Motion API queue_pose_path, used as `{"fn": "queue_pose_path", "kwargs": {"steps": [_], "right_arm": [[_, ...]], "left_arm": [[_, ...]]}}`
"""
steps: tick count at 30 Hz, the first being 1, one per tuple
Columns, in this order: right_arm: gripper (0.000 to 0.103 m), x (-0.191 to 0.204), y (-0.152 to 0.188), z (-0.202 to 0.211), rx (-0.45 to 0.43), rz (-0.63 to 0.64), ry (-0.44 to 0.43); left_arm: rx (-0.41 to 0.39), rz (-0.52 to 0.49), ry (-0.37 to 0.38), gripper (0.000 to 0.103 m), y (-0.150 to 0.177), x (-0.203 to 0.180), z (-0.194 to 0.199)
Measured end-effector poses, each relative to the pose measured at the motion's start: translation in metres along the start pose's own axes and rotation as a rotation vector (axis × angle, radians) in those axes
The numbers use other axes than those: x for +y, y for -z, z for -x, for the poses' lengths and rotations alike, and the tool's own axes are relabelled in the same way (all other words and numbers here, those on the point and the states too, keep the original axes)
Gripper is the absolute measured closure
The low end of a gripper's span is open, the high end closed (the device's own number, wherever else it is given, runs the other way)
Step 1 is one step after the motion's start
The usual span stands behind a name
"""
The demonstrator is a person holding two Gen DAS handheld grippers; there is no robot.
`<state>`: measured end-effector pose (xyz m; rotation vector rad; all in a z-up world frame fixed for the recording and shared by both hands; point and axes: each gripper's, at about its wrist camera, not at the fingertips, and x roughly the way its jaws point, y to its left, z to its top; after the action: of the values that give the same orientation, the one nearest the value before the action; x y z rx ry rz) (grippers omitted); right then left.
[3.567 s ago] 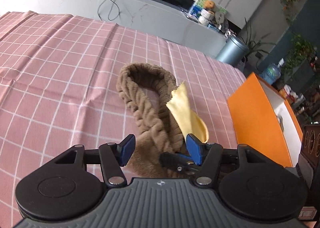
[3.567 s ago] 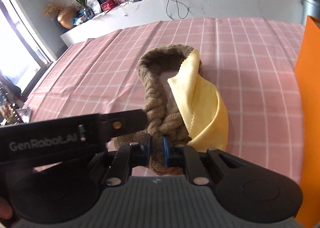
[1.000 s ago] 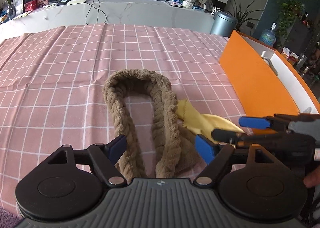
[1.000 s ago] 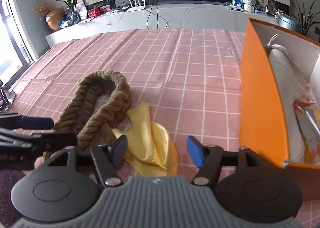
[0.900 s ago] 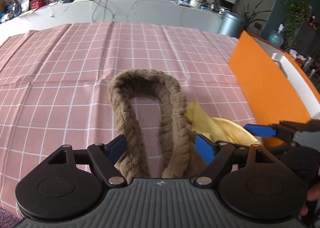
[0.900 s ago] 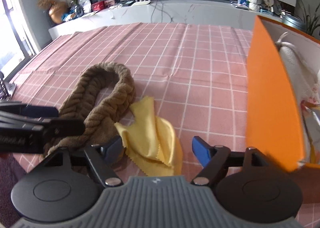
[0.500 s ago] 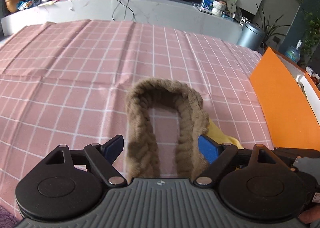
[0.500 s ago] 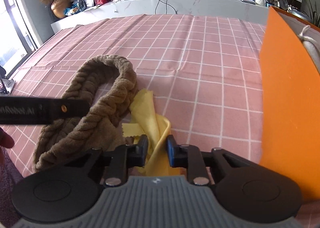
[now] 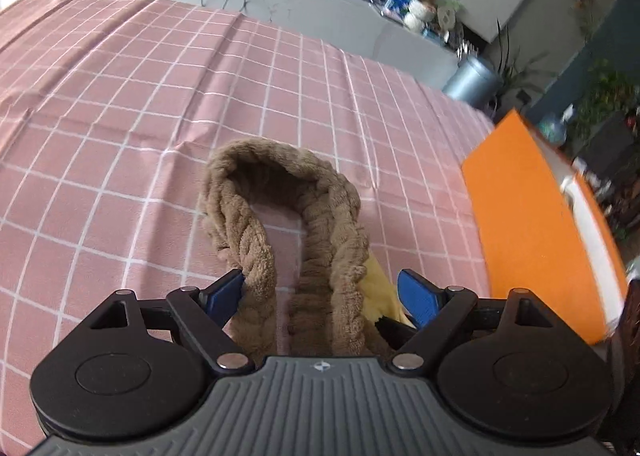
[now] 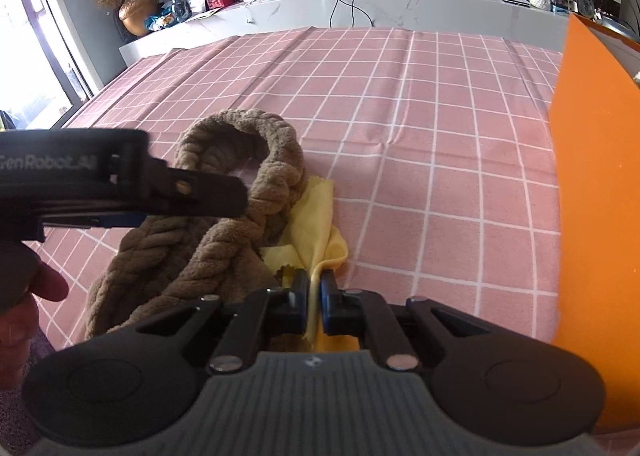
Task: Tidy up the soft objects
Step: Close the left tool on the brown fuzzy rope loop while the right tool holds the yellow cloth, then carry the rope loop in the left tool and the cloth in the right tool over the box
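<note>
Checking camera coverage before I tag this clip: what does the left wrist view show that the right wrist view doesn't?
Left wrist only: the left gripper open astride the brown braided band.
Right wrist only: the right gripper shut on the yellow cloth; a hand.
Both: band, cloth, orange box, pink checked tablecloth.

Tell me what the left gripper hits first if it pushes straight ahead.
Likely the brown braided band: its two strands already lie between the open fingers of the left gripper. Beyond that, the pink checked cloth.
</note>
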<state>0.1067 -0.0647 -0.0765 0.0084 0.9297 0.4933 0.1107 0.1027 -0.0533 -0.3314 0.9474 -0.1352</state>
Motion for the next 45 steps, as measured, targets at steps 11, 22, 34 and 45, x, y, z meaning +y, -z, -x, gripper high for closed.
{"fn": "queue_pose_path", "kwargs": {"steps": [11,22,34,45], "right_arm": [[0.099,-0.003,0.001,0.002,0.002,-0.003,0.001],[0.057,-0.002,-0.004,0.001,-0.026,0.024,0.033],[0.098,0.018,-0.004,-0.013,-0.038,0.168,0.086],[0.1,0.007,-0.004,0.026,-0.103,0.123,0.106]], "left_arm": [[0.049,-0.093,-0.188,0.014,0.007,-0.013,-0.023],[0.052,-0.115,-0.18,0.051,0.009,-0.007,-0.019],[0.044,-0.135,-0.172,0.059,0.009,-0.008,-0.019],[-0.034,-0.189,-0.108,0.079,0.017,-0.023,0.006]]}}
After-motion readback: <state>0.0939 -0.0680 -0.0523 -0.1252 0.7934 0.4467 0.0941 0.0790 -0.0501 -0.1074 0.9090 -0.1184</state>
